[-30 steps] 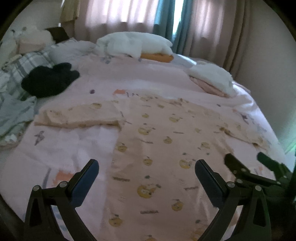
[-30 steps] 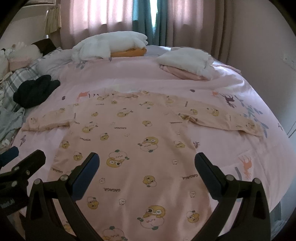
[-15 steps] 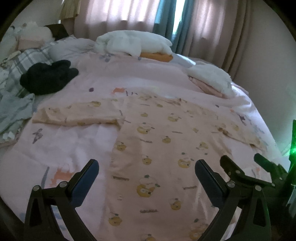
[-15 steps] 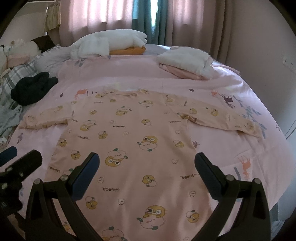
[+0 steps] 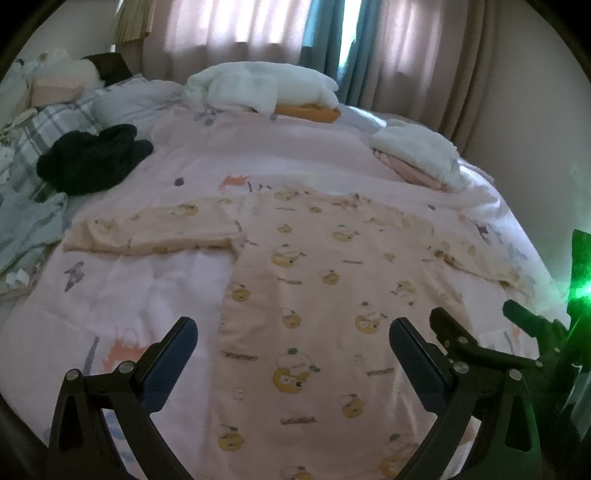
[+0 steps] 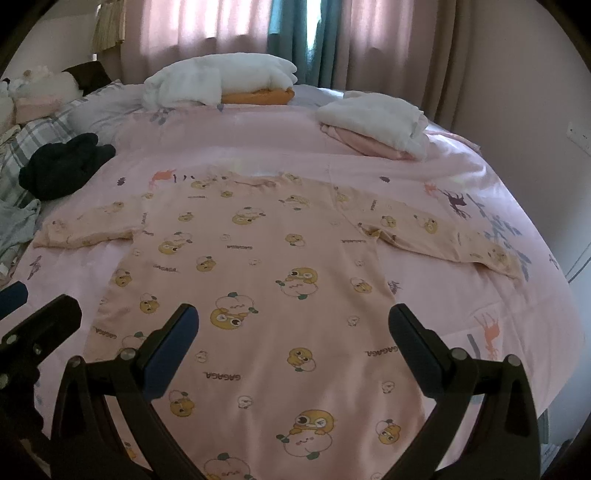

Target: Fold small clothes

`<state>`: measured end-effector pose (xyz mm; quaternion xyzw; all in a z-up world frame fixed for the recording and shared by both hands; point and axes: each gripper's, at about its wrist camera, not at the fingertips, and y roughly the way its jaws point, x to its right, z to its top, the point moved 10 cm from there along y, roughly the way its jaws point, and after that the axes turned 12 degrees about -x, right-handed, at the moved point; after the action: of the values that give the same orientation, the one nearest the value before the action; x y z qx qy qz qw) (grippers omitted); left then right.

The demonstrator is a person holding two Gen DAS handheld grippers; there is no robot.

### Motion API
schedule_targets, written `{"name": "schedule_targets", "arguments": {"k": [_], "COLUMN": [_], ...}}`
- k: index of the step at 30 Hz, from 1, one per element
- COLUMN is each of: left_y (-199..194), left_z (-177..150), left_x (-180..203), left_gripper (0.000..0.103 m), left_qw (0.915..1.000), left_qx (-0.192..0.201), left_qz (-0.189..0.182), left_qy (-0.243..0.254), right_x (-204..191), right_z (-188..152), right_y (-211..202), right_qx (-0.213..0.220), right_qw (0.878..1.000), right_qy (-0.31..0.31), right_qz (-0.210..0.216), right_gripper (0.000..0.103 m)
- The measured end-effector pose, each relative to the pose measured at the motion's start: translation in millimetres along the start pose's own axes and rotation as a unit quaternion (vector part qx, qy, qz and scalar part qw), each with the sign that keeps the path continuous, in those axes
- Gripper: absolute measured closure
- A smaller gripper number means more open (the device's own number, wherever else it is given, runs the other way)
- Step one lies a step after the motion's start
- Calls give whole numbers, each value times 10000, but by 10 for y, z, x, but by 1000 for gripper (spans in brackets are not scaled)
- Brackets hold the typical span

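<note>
- Hovering nearest me, the left gripper [image 5: 291, 354] has its two dark blue-padded fingers spread wide apart, holding nothing, above the hem end of the peach long-sleeved cotton top printed with yellow cartoon chicks [image 5: 325, 295].
- Beside it, the right gripper [image 6: 293, 343] is likewise spread wide with nothing between its fingers, over the same hem end; in the left wrist view it shows as a black frame at the lower right [image 5: 487, 332].
- That printed top [image 6: 258, 266] lies flat and unfolded on the pale pink bedcover with small animal prints [image 6: 480, 280], hem toward the grippers, neckline away, both sleeves stretched out sideways.
- Beyond the top's left sleeve sits a crumpled black garment [image 5: 92, 160], well apart from the top, by a grey checked cloth [image 5: 33, 133] at the bed's edge.
- Beyond the top's right shoulder rests a folded stack, white fluffy fabric over pink [image 6: 373, 123].
- Past the top's neckline, at the far side of the bed, a white fluffy blanket is heaped on an orange cushion [image 6: 258, 96].
- Behind that heap hang pale pink curtains with a teal strip between them [image 6: 295, 33], light coming through.
</note>
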<state>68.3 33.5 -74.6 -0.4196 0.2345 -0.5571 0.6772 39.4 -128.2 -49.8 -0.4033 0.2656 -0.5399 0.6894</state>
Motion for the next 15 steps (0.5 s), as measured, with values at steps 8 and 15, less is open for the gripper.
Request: {"name": "schedule_targets", "arguments": {"k": [8,15], "left_y": [-18,-32], "left_z": [-19,-22], "left_x": [54,56], "left_gripper": [0,0], "left_qw": [10000,10000], "left_qx": [2,21], "left_qz": [-86,-46], "left_qy": [36,79], "right_x": [-30,-36], "right_z": [-3,-14], "right_y": [6,-23], "right_qx": [-7,4], "right_qw": [10000,9999], "right_qy": [-48,-107], "right_qz": [-50,-103], "right_gripper": [0,0]}}
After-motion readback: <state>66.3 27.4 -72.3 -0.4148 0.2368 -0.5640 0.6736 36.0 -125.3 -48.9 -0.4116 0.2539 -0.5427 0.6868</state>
